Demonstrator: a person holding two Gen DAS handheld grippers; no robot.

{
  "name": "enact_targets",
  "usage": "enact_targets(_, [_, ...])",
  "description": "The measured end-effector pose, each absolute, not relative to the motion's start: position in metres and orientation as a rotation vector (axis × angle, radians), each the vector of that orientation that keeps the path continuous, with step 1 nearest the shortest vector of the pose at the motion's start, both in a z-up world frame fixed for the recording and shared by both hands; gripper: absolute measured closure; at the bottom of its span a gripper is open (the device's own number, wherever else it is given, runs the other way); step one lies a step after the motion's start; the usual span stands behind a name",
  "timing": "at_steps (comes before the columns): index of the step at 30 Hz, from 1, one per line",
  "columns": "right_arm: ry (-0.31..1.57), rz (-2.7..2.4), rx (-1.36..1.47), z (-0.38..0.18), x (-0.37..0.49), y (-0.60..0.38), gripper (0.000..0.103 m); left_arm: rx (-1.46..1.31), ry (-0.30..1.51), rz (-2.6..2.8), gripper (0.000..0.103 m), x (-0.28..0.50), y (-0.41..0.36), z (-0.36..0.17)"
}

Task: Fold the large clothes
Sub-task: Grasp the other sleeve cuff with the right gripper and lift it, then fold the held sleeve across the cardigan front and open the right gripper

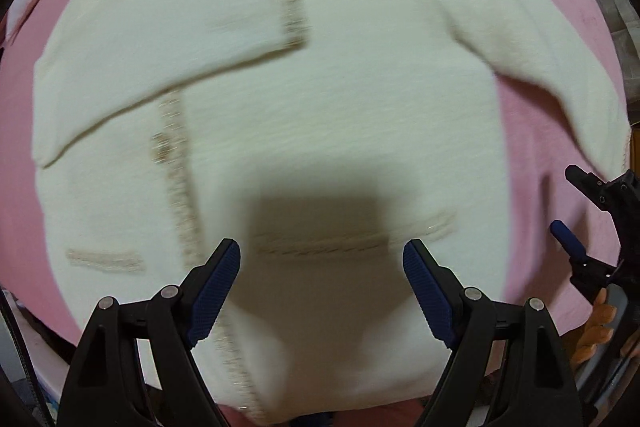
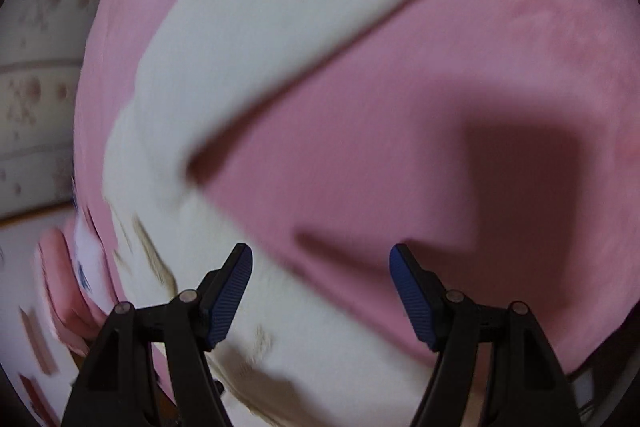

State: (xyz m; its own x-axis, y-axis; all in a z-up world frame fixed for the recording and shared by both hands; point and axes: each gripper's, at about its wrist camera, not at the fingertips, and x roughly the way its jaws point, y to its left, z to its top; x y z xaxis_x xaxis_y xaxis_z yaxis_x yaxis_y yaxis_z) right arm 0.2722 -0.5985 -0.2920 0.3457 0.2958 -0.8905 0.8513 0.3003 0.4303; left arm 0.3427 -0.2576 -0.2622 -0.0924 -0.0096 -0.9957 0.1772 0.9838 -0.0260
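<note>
A cream cardigan (image 1: 340,107) with beige trim lies flat on a pink blanket (image 1: 532,187). One sleeve (image 1: 160,67) is folded across its chest; the other sleeve (image 1: 540,67) stretches out to the right. My left gripper (image 1: 322,259) hangs open above the hem and pocket trim, nothing between its blue pads. My right gripper (image 1: 568,201) shows at the right edge, open, over the blanket just past the sleeve's cuff. In the right wrist view the sleeve (image 2: 280,47) runs diagonally, and the right gripper (image 2: 320,259) stands open over the cardigan's edge and blanket (image 2: 400,147), holding nothing.
The pink blanket covers the whole surface around the cardigan. Patterned white bedding (image 2: 36,87) lies beyond its left edge in the right wrist view. A person's fingers (image 1: 598,323) hold the right tool. Both views are motion-blurred.
</note>
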Motion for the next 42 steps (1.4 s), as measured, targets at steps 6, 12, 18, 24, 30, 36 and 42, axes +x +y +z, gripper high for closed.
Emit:
enact_targets(6, [0.951, -0.728, 1.393, -0.298, 0.24, -0.692, 0.032, 0.156, 1.661, -0.192, 0.021, 0.355, -0.312, -0.267])
enact_targets(12, [0.762, -0.855, 1.483, -0.312, 0.226, -0.741, 0.032, 0.197, 1.662, -0.185, 0.021, 0.363, -0.33, -0.267])
enact_targets(18, [0.672, -1.05, 1.316, -0.296, 0.233, -0.75, 0.069, 0.196, 1.63, -0.162, 0.021, 0.372, -0.325, -0.263])
enact_targets(24, [0.565, -1.118, 1.171, -0.269, 0.241, -0.73, 0.095, 0.152, 1.573, -0.102, 0.021, 0.371, -0.291, -0.252])
enact_targets(30, [0.431, -1.104, 0.898, -0.2, 0.261, -0.689, 0.095, 0.065, 1.544, -0.018, 0.021, 0.37, -0.229, -0.24])
enact_targets(36, [0.34, -0.92, 0.675, -0.125, 0.295, -0.611, 0.095, 0.015, 1.477, 0.013, 0.021, 0.365, -0.161, -0.224])
enact_targets(42, [0.28, -0.646, 0.529, -0.073, 0.338, -0.506, 0.095, -0.006, 1.416, 0.006, 0.021, 0.373, -0.083, -0.206])
